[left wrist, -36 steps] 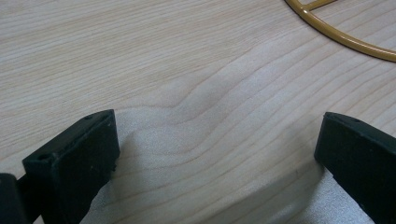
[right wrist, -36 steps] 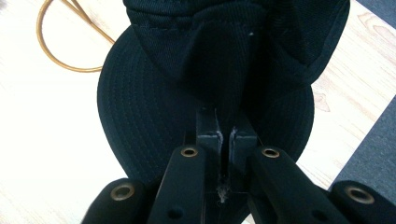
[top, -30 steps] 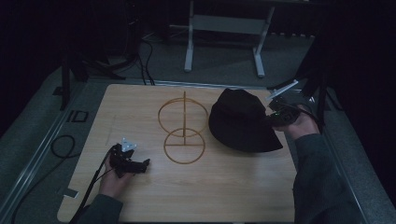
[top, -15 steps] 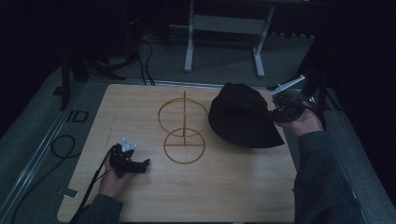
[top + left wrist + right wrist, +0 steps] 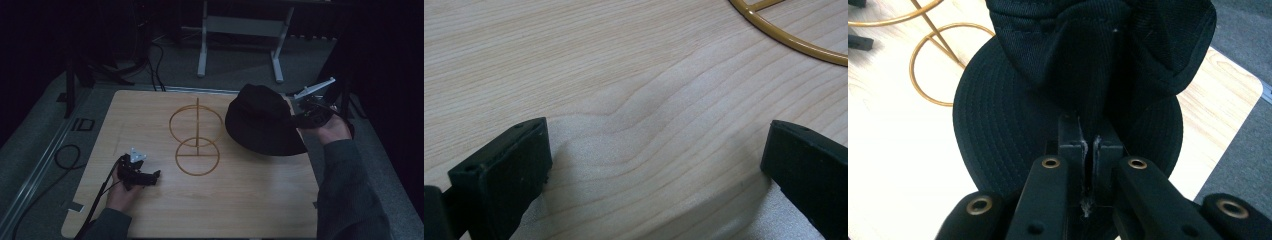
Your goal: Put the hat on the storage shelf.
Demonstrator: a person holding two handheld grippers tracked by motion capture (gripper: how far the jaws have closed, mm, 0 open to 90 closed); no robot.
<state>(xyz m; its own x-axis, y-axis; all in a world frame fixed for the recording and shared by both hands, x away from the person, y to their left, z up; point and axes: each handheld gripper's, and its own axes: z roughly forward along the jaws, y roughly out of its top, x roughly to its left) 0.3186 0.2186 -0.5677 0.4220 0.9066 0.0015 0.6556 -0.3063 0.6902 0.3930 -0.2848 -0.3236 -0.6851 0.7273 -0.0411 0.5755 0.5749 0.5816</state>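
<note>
A black bucket hat (image 5: 262, 120) sits at the right of the wooden table (image 5: 150, 115), its right side lifted. My right gripper (image 5: 296, 119) is shut on the hat's fabric; in the right gripper view the hat (image 5: 1088, 65) bunches up above the closed right gripper (image 5: 1088, 142). A gold wire stand (image 5: 196, 135) with two rings lies at the table's middle. My left gripper (image 5: 152, 177) rests low on the table at the front left. In the left gripper view the left gripper (image 5: 654, 155) stands open over bare wood, with a ring of the wire stand (image 5: 789, 37) at the top right.
The table's right edge (image 5: 1243, 85) runs close behind the hat, with grey floor beyond. A black cable (image 5: 70, 160) loops on the floor left of the table. A white frame stand (image 5: 240, 30) is on the floor behind the table.
The right gripper has lifted slightly with the hat's right side, tilting the crown to the left. The left gripper has not moved.
</note>
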